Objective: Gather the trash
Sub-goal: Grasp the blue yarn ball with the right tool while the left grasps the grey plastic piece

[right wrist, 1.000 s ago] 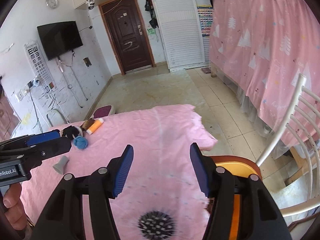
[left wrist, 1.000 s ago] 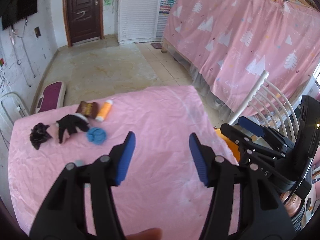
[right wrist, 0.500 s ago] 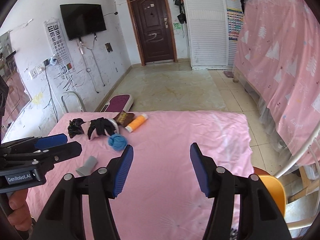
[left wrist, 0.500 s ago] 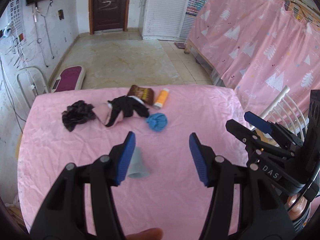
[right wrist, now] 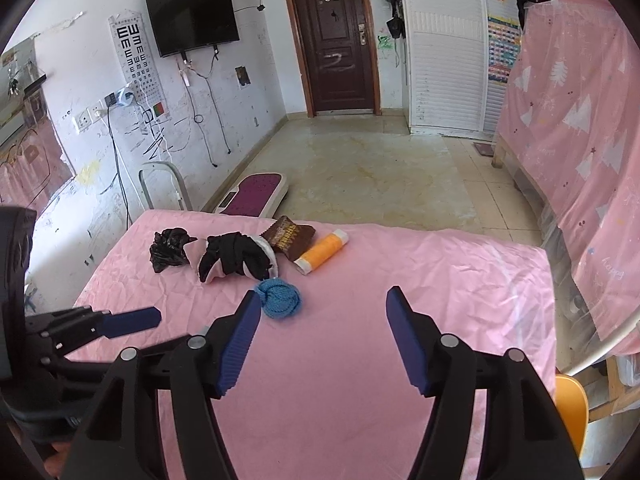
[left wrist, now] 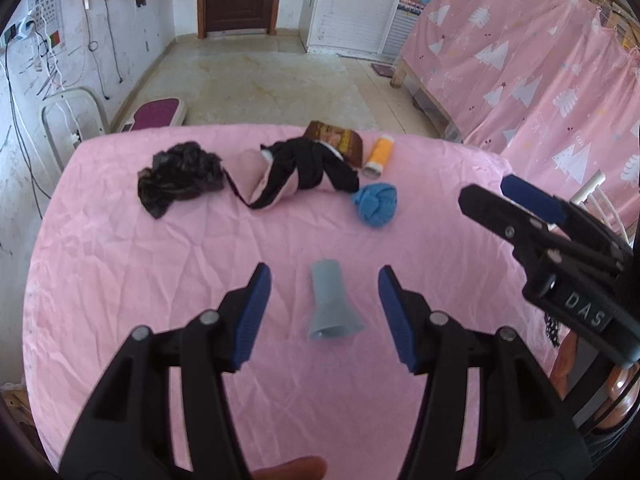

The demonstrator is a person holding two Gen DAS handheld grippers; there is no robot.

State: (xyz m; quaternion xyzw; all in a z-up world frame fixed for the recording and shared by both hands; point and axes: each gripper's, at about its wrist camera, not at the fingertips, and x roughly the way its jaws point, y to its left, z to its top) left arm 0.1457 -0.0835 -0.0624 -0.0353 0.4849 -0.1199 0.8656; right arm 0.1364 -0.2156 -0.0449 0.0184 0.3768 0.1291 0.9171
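A grey funnel-shaped cup (left wrist: 332, 304) lies on its side on the pink table cover (left wrist: 120, 280), between the fingers of my left gripper (left wrist: 324, 280), which is open and clear of it. Farther back lie a blue yarn ball (left wrist: 376, 204), a black-and-pink cloth (left wrist: 296, 172), a crumpled black bag (left wrist: 176, 178), a brown wrapper (left wrist: 340, 140) and an orange tube (left wrist: 378, 156). My right gripper (right wrist: 324, 298) hovers over bare cover with its jaws opening and nothing between them. The blue yarn ball (right wrist: 280, 298) sits just beyond its left finger.
A chair with an orange seat (right wrist: 570, 404) stands at the table's right edge. A pink curtain (left wrist: 540, 80) hangs beyond it. On the floor behind the table are a purple scale (right wrist: 256, 196) and a white frame (right wrist: 160, 184).
Both grippers swung left over the table and the left one came lower. The grey cup now lies between the left fingers. The right jaws have spread a little wider.
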